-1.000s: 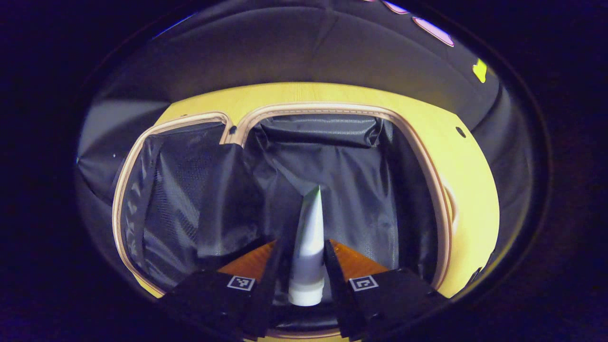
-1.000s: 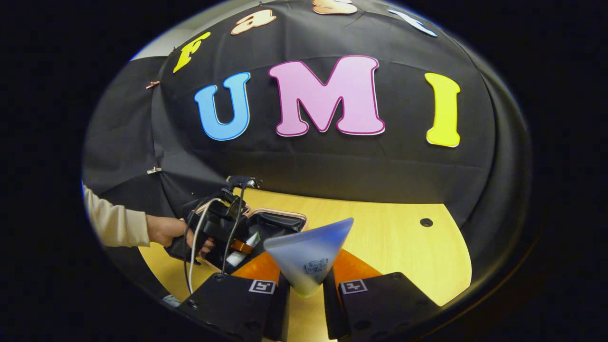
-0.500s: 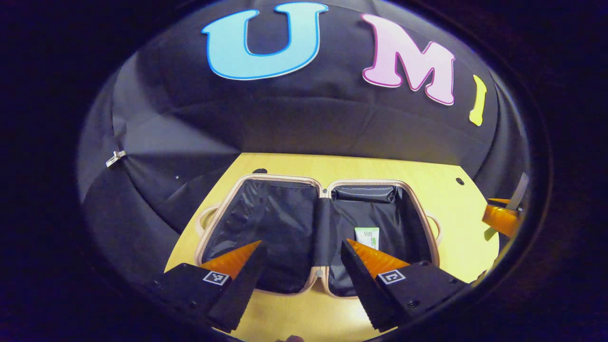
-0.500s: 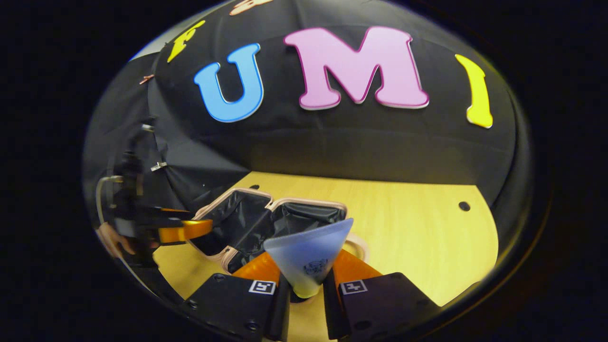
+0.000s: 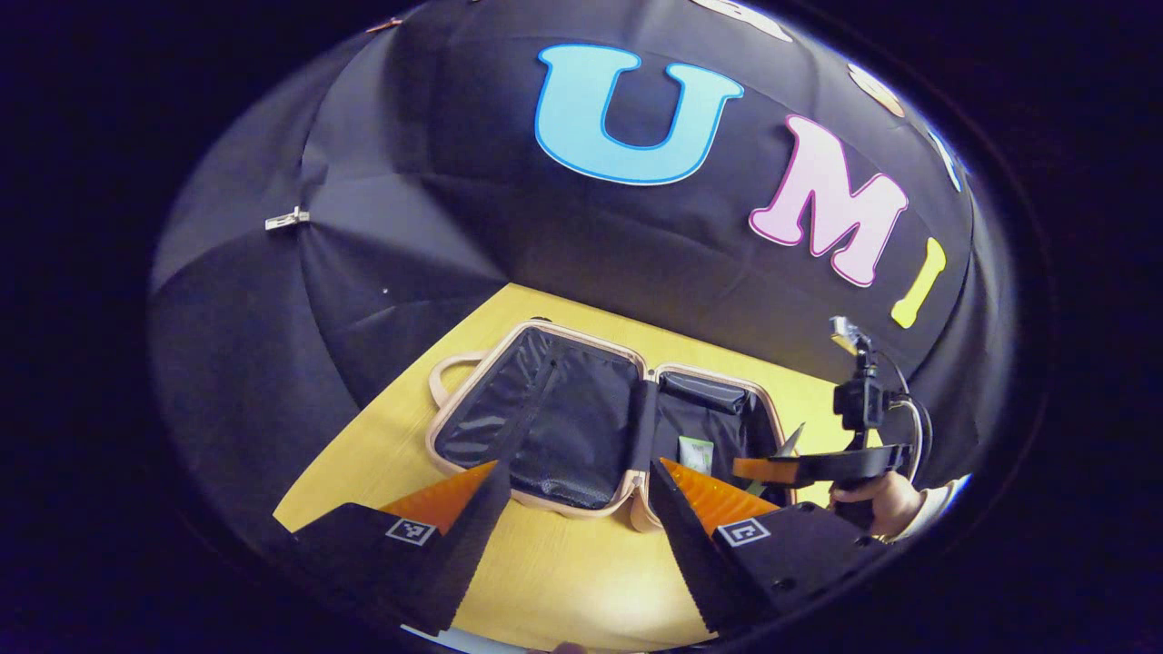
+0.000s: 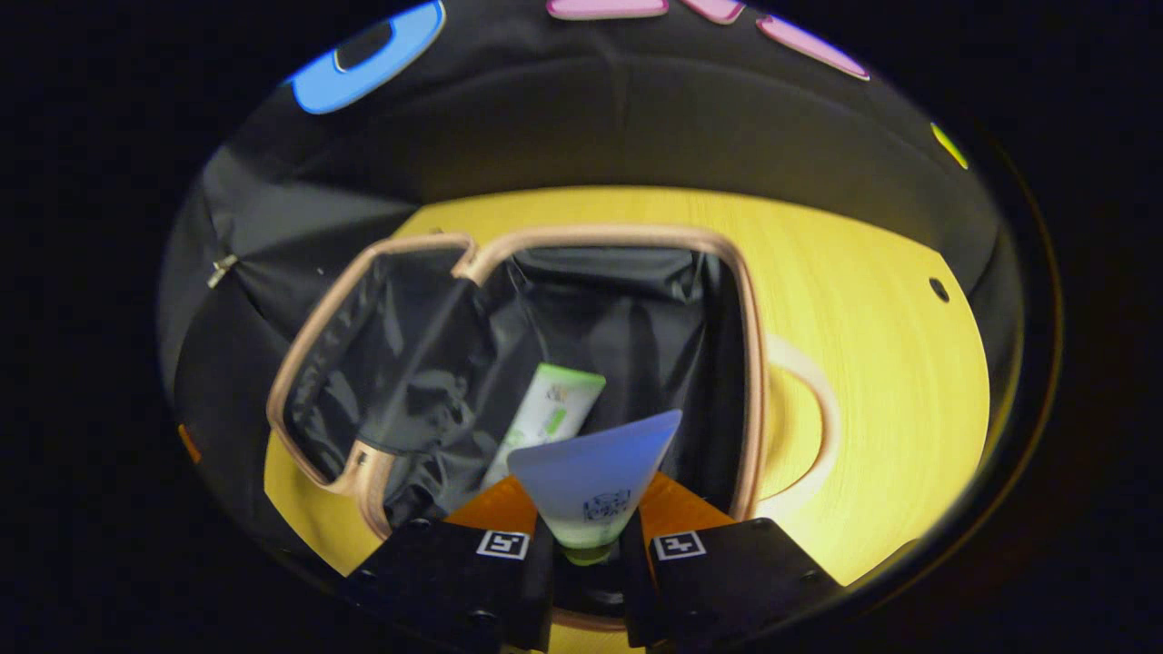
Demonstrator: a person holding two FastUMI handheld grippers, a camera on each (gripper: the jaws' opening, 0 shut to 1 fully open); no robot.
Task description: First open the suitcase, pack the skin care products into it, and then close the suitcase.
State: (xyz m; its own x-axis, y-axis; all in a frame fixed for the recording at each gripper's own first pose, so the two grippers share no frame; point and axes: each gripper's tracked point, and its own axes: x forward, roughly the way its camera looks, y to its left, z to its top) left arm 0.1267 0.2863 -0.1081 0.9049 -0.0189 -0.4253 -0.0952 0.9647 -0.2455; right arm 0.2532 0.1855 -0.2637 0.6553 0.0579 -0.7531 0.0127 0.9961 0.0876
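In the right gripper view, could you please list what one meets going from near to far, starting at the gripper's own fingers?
Right gripper shut on the blue tube → white and green tube lying in the open suitcase → suitcase's far rim → bare yellow table → black cloth wall.

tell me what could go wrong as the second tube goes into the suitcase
1. The right gripper pinches the blue tube only near its cap, so it may swing or slip early.
2. The white and green tube already lies in that half of the open suitcase; the blue one could land across it and bulk up under the lid.
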